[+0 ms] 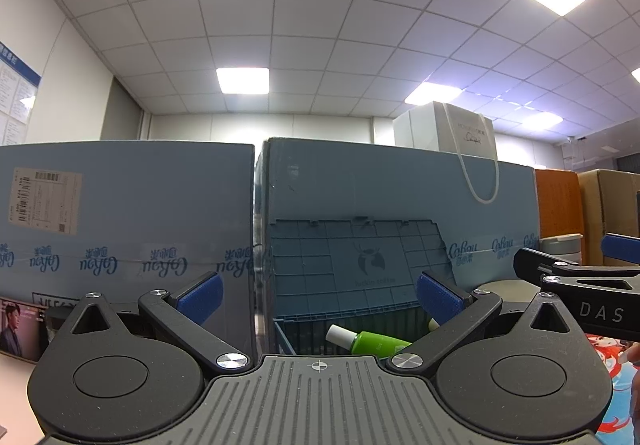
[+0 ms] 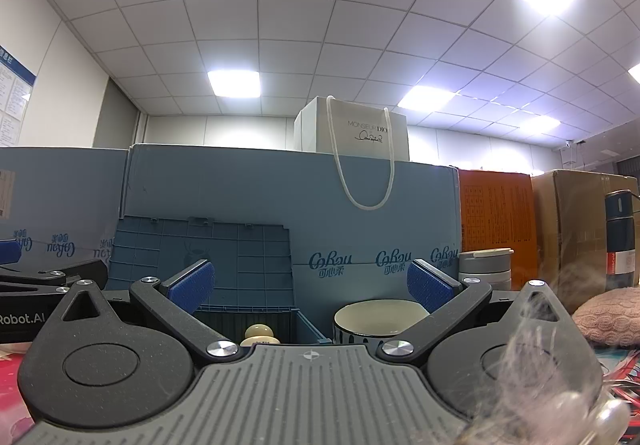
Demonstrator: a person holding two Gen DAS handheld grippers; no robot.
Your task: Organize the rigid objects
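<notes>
A blue plastic crate (image 1: 296,325) with its lid (image 1: 352,261) propped upright stands in front of me. A green bottle with a white cap (image 1: 368,341) lies inside it. My left gripper (image 1: 318,297) is open and empty, just short of the crate. My right gripper (image 2: 310,285) is open and empty; it also shows at the right of the left wrist view (image 1: 580,277). In the right wrist view the crate (image 2: 308,325) holds a cream rounded object (image 2: 259,332). A cream bowl (image 2: 380,319) sits beside the crate, under the right finger.
Large blue cartons (image 1: 120,213) wall off the back, with a white paper bag (image 2: 360,129) on top. Orange (image 2: 496,229) and brown (image 2: 576,221) boxes, a grey stacked container (image 2: 486,265), a dark flask (image 2: 620,241) and a pink knit item (image 2: 608,317) stand at the right.
</notes>
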